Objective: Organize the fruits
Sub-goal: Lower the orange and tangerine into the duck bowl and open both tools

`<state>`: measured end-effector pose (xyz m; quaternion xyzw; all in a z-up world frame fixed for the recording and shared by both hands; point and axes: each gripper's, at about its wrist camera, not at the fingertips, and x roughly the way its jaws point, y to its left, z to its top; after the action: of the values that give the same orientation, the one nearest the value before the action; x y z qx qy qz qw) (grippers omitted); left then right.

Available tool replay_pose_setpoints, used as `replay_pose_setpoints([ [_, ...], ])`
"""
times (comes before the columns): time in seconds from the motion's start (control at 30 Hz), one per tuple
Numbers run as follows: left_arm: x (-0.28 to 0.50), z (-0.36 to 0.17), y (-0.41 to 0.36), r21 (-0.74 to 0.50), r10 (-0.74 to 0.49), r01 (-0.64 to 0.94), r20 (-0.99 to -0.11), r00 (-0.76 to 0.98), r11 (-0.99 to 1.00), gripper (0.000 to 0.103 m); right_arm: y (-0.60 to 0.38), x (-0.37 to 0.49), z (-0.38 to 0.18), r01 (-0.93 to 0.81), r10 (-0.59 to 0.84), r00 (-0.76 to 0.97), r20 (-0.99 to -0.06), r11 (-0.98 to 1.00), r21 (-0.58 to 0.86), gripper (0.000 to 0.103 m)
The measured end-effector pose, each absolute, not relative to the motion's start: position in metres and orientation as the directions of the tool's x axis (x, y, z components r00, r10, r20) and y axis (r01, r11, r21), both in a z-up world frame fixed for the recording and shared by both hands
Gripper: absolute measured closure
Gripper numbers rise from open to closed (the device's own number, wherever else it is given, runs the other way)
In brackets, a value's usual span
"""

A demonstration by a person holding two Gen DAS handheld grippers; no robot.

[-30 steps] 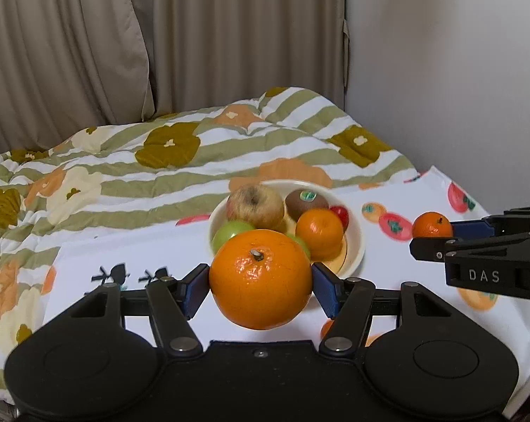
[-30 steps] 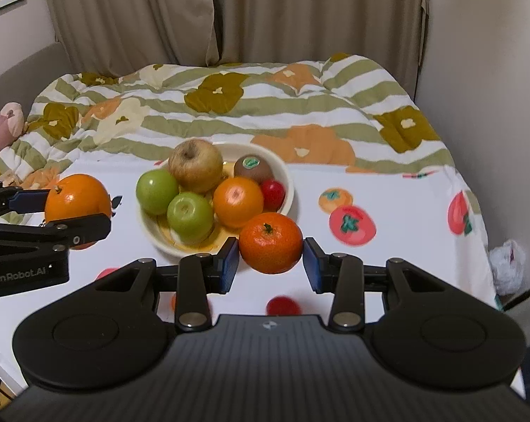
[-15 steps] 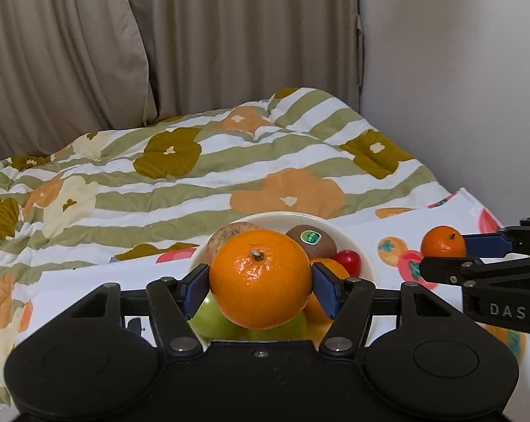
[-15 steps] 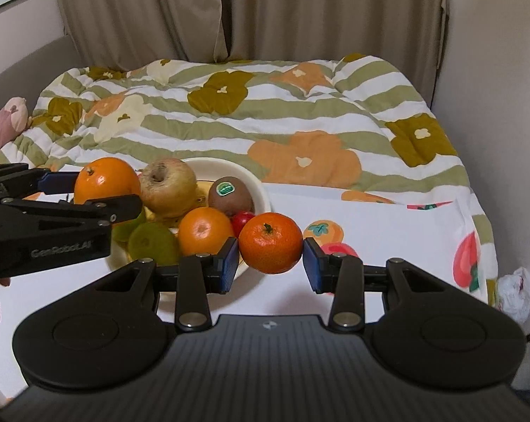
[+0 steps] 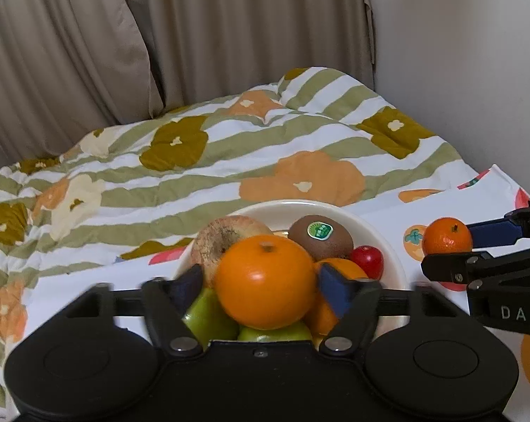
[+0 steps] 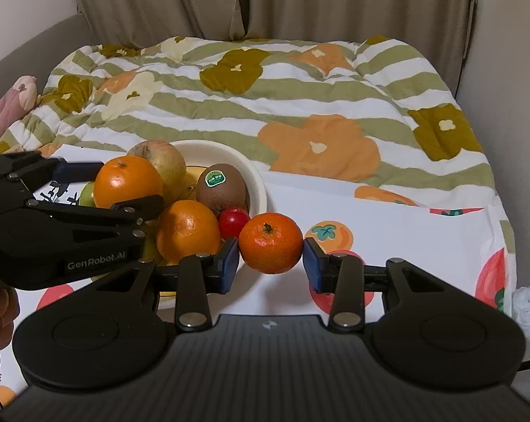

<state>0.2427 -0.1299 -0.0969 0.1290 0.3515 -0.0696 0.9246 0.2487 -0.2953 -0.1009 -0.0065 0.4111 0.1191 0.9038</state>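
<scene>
Two grippers at white bowl [image 5: 388, 246], fruit between each.
Left gripper [image 5: 261, 283]: jaws just opened, clear of large orange [image 5: 265, 281] atop pile. Right gripper [image 6: 271, 258]: jaws clamped on mandarin [image 6: 270, 242], beside bowl rim.

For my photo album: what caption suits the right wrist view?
Right gripper holding a mandarin beside a full fruit bowl.

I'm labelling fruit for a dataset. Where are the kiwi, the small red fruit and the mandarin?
kiwi [image 6: 222, 189]: right wrist view, brown skin under its sticker.
small red fruit [image 6: 234, 222]: right wrist view, shiny top.
mandarin [image 6: 270, 242]: right wrist view, front peel.
</scene>
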Motion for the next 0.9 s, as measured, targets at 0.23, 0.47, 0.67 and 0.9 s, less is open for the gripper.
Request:
replay_pose_setpoints([
  [0.23,0.234,-0.089,-0.129,0.194,-0.045,0.223,-0.65,0.758,0.955,0.011,-0.294,0.251,-0.102,-0.233,0.22,0.625,-0.749,0.968,0.09,0.048],
  [0.47,0.221,-0.078,-0.116,0.187,-0.034,0.202,-0.648,0.761,0.961,0.011,-0.287,0.248,-0.098,-0.259,0.237,0.625,-0.744,0.962,0.088,0.048],
  [0.67,0.211,-0.068,-0.096,0.132,-0.031,0.159,-0.667,0.744,0.978,0.007,-0.274,0.242,-0.092,-0.29,0.259,0.617,-0.743,0.953,0.091,0.048],
  [0.9,0.19,-0.058,-0.07,0.086,-0.018,0.103,-0.676,0.737,0.991,0.007,-0.248,0.232,-0.097,-0.356,0.304,0.571,-0.763,0.929,0.104,0.048],
])
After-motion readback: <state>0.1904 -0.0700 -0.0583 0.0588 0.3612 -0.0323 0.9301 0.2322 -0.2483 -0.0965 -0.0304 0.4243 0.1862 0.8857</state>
